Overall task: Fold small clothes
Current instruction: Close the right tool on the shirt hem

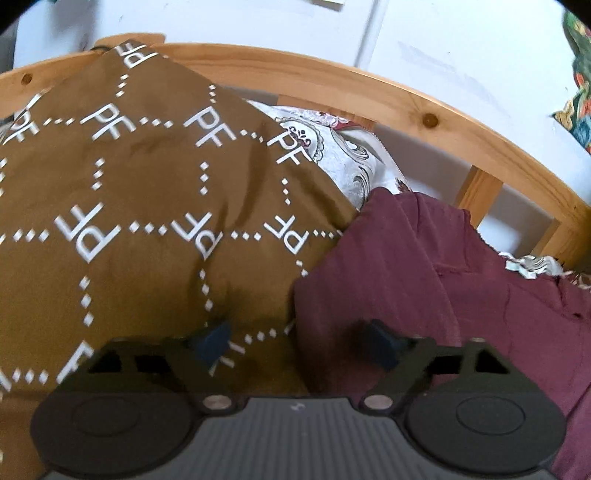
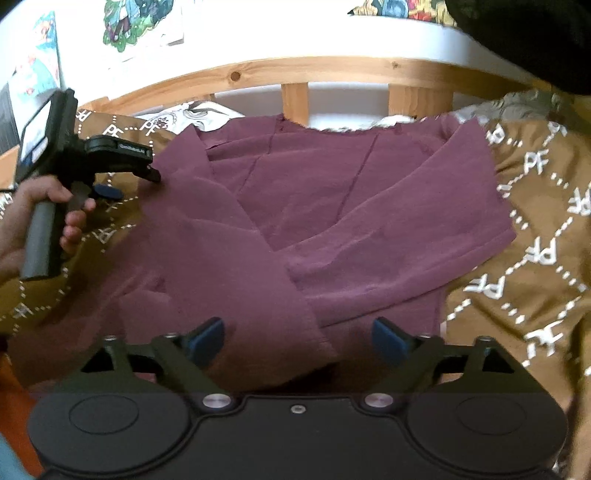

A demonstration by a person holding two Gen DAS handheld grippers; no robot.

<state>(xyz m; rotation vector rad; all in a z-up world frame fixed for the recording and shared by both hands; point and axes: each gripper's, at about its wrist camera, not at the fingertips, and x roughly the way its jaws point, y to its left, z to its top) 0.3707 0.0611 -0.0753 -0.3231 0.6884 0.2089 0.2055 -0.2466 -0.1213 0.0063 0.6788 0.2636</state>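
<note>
Pine bed rail [image 2: 332,68] arching across upper frame; white wall [image 1: 461,48] behind; colourful posters [image 2: 125,22] pinned upper left; soft daylight.

The white letters "PF" are being shown again and again on the brown blanket [image 1: 129,206], set in a grid of white dotted lines; in both wrist views some are being seen upside down or sideways. A small pale line of print is being carried on the top of the left gripper [image 2: 129,162] in the right wrist view, but it is too blurred to be read.
</note>
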